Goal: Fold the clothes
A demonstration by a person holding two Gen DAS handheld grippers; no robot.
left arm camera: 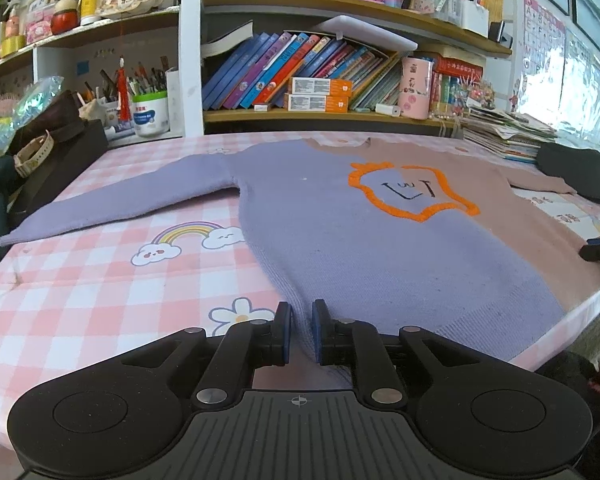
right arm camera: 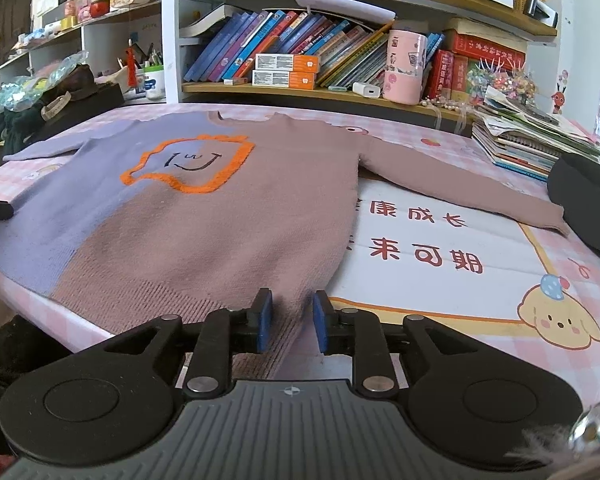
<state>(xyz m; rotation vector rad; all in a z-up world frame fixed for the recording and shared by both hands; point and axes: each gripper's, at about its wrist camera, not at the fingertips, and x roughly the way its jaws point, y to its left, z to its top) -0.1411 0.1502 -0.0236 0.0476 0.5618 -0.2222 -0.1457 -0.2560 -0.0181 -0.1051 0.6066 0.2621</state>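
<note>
Sweater (left arm camera: 380,240) lies flat, face up on the table (left arm camera: 80,280). Both claws parted at its hem corners: left claw (left arm camera: 300,330), right claw (right arm camera: 292,320). We should pinch both layers evenly before lifting.

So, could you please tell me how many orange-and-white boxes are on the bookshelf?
2: the upper box lies stacked on the lower box, on the shelf before the leaning books. Others may be hidden.
</note>
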